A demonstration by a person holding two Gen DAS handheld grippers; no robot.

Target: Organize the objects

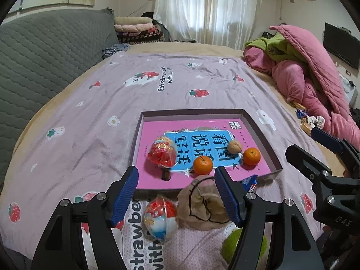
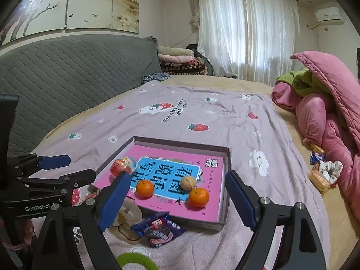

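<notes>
Nearest my left gripper (image 1: 176, 193), both blue ribbed pads stand wide apart with nothing pinched between them. Below them on the lilac strawberry-print bedspread (image 1: 90, 135) I see a lime-green ring (image 1: 229, 245), partly hidden by the right finger. Just ahead of it lie a clear plastic ball capsule with red and blue wrapping inside (image 1: 160, 218) and a crumpled beige drawstring pouch with a black cord (image 1: 202, 204), side by side and close against the near wall of the box.

My right gripper (image 2: 177, 193) is likewise spread wide and carries nothing. Beneath it a shiny blue-and-purple snack packet (image 2: 157, 229) rests on the bedspread, just in front of the box's near wall.

Further on is the shallow rectangular cardboard box (image 1: 254, 126), open-topped, with a pink book with a blue title panel (image 1: 153, 132) lying flat inside. On the book sit a second clear capsule with red contents (image 1: 163, 153) at the left, two small orange tangerines (image 1: 203, 164) (image 1: 251, 156), and a tan walnut (image 1: 234, 146) between and just behind them.

Off to the right lie a few wrapped snacks and a white scrunchie (image 2: 330, 171), beside a heaped pink quilt (image 2: 326, 117). At the far end are a grey quilted headboard (image 1: 45, 56) and white curtains (image 1: 207, 9).
</notes>
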